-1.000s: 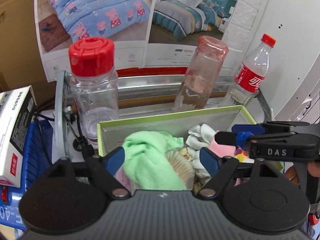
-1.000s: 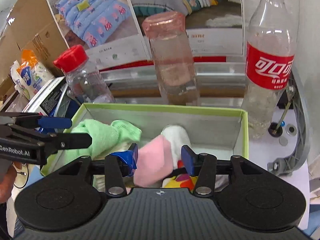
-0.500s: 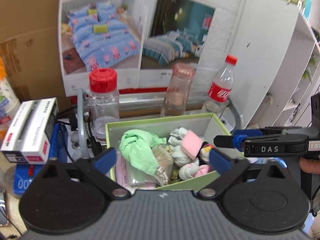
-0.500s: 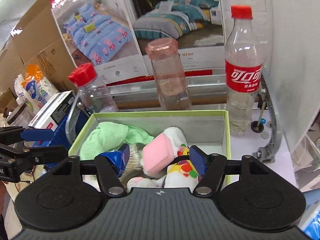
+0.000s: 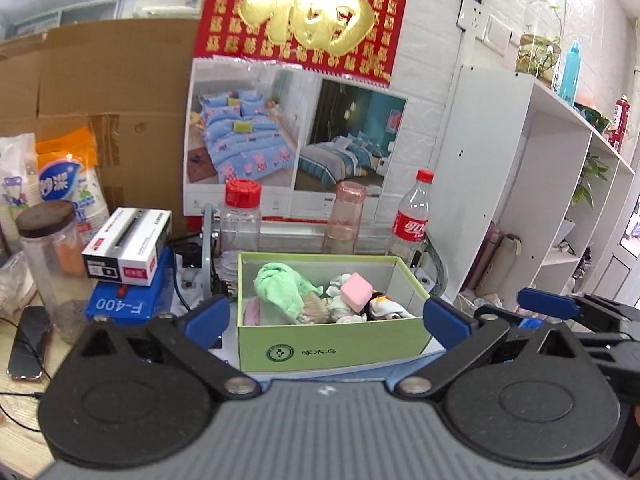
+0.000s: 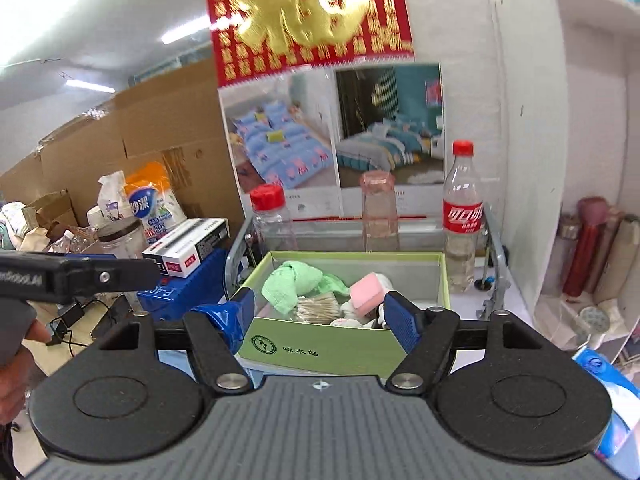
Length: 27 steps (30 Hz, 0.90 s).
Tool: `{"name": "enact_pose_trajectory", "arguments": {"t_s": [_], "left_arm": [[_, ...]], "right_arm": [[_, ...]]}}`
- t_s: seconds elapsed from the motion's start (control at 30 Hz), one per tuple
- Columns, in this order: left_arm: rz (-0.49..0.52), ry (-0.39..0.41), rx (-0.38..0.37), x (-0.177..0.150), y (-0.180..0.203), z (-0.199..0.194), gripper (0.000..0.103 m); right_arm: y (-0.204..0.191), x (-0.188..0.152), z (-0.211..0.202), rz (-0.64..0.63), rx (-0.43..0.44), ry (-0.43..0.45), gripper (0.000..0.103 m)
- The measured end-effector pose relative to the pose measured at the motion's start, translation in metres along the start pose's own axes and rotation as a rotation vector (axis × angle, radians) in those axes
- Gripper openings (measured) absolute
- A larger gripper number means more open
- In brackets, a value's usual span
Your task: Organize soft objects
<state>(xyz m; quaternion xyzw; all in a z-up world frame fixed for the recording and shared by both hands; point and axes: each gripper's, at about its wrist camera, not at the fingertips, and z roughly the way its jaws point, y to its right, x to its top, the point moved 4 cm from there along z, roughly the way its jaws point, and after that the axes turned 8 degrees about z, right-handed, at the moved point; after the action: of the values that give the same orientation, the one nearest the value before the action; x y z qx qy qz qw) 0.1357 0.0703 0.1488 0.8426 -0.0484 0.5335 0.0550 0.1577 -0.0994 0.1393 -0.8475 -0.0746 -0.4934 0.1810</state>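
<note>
Both grippers pulled back and up from the green box, which was close under the fingers 1 second ago and now sits well ahead. Left gripper went from part-spread over the green cloth to fully spread, nothing between. Right gripper released the pink sponge, now in the box; jaws opening.

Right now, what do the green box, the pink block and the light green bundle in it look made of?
Green open-top box: matte printed cardboard, judging by thin folded walls and grey inner faces.
Pink block: probably foam sponge, matte with rounded edges.
Light green bundle: fuzzy cloth, likely towel, rumpled into soft folds.
</note>
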Motion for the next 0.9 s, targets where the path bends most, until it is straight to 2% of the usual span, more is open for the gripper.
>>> {"name": "enact_pose_trajectory", "arguments": {"t_s": [0.13,0.23,0.37,0.5,0.77,0.9], "left_arm": [[-0.005,0.049,0.099,-0.023,0.015,-0.008,0.103],[-0.036,0.027,0.144,-0.053,0.019,-0.009,0.103],[-0.030,-0.014,0.200,-0.097,0.022,-0.008,0.103],[-0.032,-0.042,0.196,-0.124,0.024,-0.004,0.103],[-0.032,-0.123,0.211,-0.163,0.023,0.008,0.103],[-0.056,-0.111,0.200,-0.164,0.020,0.005,0.103]], "right_arm": [[-0.017,-0.017,-0.028,-0.014,-0.062,0.147,0.058],[-0.018,-0.047,-0.040,0.054,-0.141,0.228,0.058],[-0.006,-0.093,-0.039,0.099,-0.219,0.181,0.058],[0.009,-0.113,-0.044,0.118,-0.279,0.173,0.058],[0.022,-0.143,-0.052,0.140,-0.242,0.160,0.059],[0.020,-0.146,-0.055,0.138,-0.237,0.164,0.059]]}}
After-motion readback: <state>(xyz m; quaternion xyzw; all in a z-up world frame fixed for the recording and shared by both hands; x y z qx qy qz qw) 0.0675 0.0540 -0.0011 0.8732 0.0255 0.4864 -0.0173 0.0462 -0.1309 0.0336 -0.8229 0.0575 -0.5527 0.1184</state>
